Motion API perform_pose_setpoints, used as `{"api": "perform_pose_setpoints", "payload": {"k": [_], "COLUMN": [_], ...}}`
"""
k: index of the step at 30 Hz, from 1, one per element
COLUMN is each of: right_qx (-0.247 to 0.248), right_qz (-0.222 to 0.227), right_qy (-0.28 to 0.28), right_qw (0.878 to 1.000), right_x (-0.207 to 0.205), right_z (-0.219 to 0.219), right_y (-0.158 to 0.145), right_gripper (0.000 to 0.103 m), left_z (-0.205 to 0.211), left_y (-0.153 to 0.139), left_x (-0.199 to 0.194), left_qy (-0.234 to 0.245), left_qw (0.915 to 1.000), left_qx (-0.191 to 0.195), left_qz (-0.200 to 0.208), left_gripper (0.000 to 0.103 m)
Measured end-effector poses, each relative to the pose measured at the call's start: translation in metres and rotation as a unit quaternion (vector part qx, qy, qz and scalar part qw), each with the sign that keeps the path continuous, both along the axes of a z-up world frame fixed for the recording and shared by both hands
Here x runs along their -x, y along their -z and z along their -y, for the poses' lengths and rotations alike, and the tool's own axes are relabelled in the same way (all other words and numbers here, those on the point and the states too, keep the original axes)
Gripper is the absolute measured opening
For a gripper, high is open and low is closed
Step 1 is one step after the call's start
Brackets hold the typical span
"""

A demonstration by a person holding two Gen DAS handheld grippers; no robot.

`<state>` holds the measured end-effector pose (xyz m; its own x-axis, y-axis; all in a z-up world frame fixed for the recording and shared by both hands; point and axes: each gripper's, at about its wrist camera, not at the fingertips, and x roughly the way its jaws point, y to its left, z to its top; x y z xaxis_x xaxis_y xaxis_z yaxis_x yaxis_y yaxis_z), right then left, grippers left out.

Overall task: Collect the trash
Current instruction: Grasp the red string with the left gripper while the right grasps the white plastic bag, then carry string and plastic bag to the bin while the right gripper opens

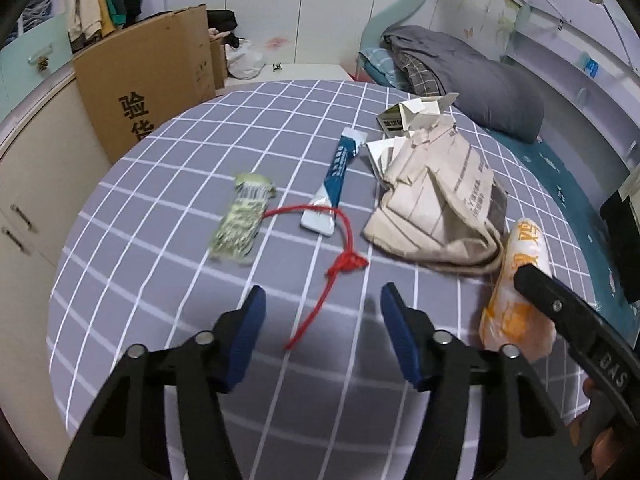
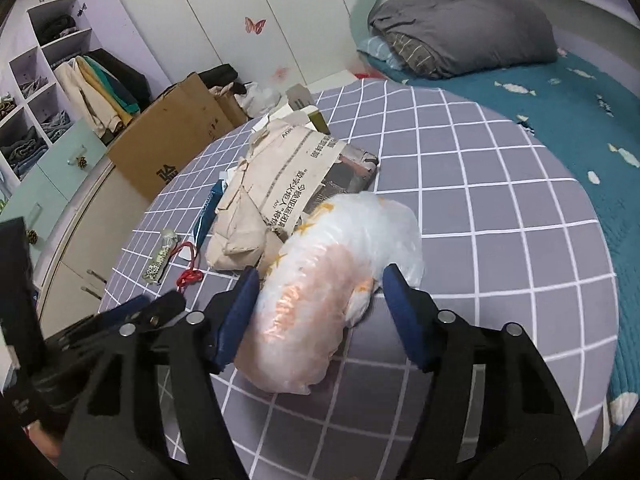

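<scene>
Left wrist view: left gripper (image 1: 322, 304) hangs released over a red string (image 1: 340, 264) at frame centre. Right wrist view: right gripper (image 2: 318, 290) straddles the orange-and-white plastic bag (image 2: 336, 280) at lower centre; whether its fingers press it, I cannot tell.

On my left wrist view, the cardboard box (image 1: 144, 92) at far left carries big black characters, 验 above a cut-off one I can't finish. I read "SVO" in raised letters on the right gripper (image 1: 552, 304) arm, near right. The crumpled mailer (image 1: 440, 200) has printed lines too small for me. The orange bag (image 1: 516, 280) bears orange characters I can't make out.
</scene>
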<state>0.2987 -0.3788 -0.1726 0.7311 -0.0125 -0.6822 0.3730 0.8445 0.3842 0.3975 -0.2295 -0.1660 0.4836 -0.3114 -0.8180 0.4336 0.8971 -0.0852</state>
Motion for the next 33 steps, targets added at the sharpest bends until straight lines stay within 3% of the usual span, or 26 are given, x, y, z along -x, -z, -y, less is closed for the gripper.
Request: {"api": "perform_pose_setpoints", "payload": {"k": [4,8,11,12,20,27,33], "right_qx": [0.008,0.020,0.023,0.024,0.047,0.061,0.066], "right_qz": [0.003,0.008,0.012,0.014,0.034,0.052,0.059], "right_qy": [-0.007,-0.003,-0.003,-0.003,-0.014,-0.036,-0.094], "right_qw": [1.000,1.000,1.000,1.000,0.998,0.996,0.992], "right_x": [-0.002,0.000,0.002,0.004,0.023,0.036,0.033], "right_z": [0.001,-0.002,-0.004,-0.005,-0.030,-0.066,-0.121], "right_y": [0.000,-0.004,-0.007,-0.009,-0.033,-0.055,-0.066], "right_gripper": [0.052,0.046,0.040,0.033,0.033,0.033,0.033], "left_z": [0.008,0.014,0.007,0.003,-0.038,-0.075,-0.126], "left_y": [0.006,0.007,0.001,-0.002,-0.042,-0.068,-0.075], "left_x": [-0.011,-0.013,-0.009,-0.005,0.039,0.068,0.085], "left_qy": [0.009,0.027,0.030,0.030,0.029,0.011,-0.031], "left_qw": [0.9998,0.9995,0.9978,0.9974,0.9898,0.9869,0.9872], "left_qx": [0.016,0.019,0.059,0.065,0.136,0.146,0.138], "left_qz": [-0.003,-0.001,-0.009,-0.005,0.031,0.067,0.074], "left_gripper": [0.047,0.005,0.005,0.005,0.005,0.005,0.005]}}
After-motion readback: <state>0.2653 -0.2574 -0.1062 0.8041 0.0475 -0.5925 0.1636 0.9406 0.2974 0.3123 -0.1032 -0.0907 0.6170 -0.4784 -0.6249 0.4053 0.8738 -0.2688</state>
